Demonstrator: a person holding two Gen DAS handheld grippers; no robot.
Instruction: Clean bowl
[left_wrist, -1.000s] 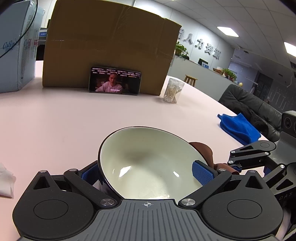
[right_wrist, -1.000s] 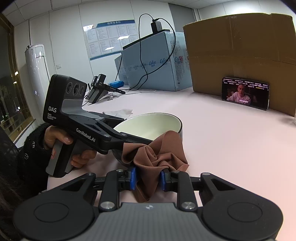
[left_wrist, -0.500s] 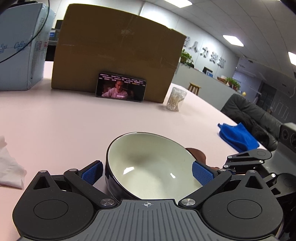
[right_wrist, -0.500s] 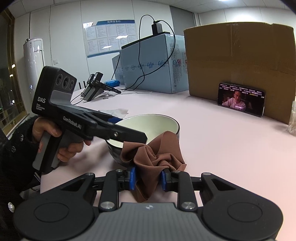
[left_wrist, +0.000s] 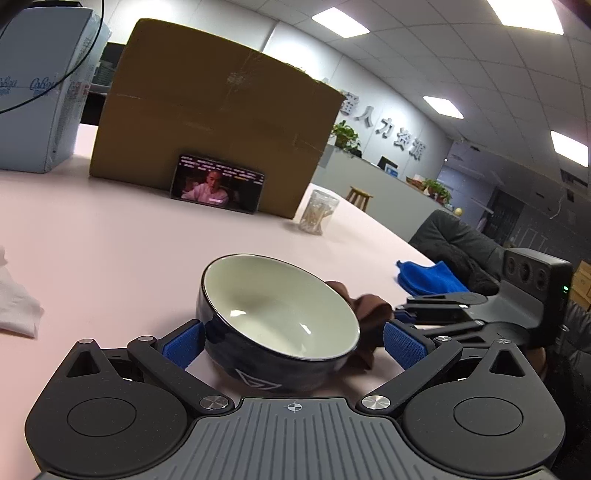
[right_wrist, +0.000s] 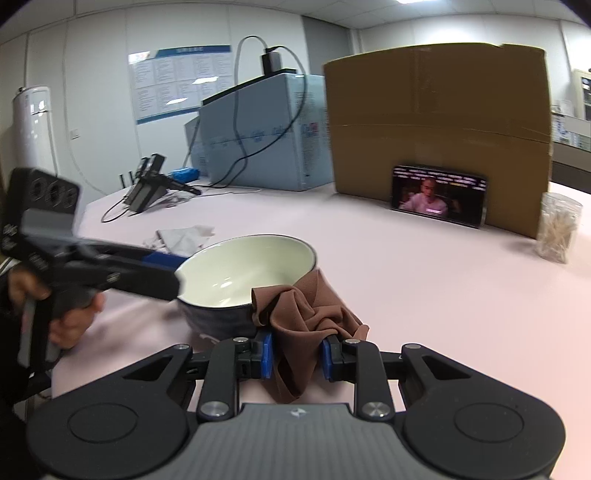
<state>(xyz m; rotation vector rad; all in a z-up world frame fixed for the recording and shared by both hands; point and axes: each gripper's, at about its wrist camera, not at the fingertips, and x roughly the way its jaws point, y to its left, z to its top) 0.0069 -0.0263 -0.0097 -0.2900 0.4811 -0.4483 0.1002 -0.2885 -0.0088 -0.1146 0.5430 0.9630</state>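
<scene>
the left gripper (left_wrist: 293, 341) has its blue fingers (left_wrist: 183, 341) spread wide on both sides of the bowl (left_wrist: 280, 321). the left pad is just beside the dark outer wall and the right pad stands apart from the rim, so it holds nothing at this moment. the right gripper (right_wrist: 297, 356) has its fingers pressed together on a brown cloth (right_wrist: 310, 317), which bunches up above them and touches the near wall of the bowl.

the bowl stands upright on the pink bench (left_wrist: 110, 251), between the two grippers. i judge the step in hand is to steady the bowl and bring the cloth inside. to do it well, the left fingers should close on the wall first, because a bowl on a smooth bench can slide when the cloth pushes it. then the cloth should go over the rim and sweep around the inside wall down to the bottom – not only the side near the gripper.

the bowl is empty; its cream inside looks shiny, with no food that i can see. behind, near the cardboard box (left_wrist: 218, 122), a clear jar (right_wrist: 559, 227) holds thin pale sticks – i cannot tell what kind.
</scene>
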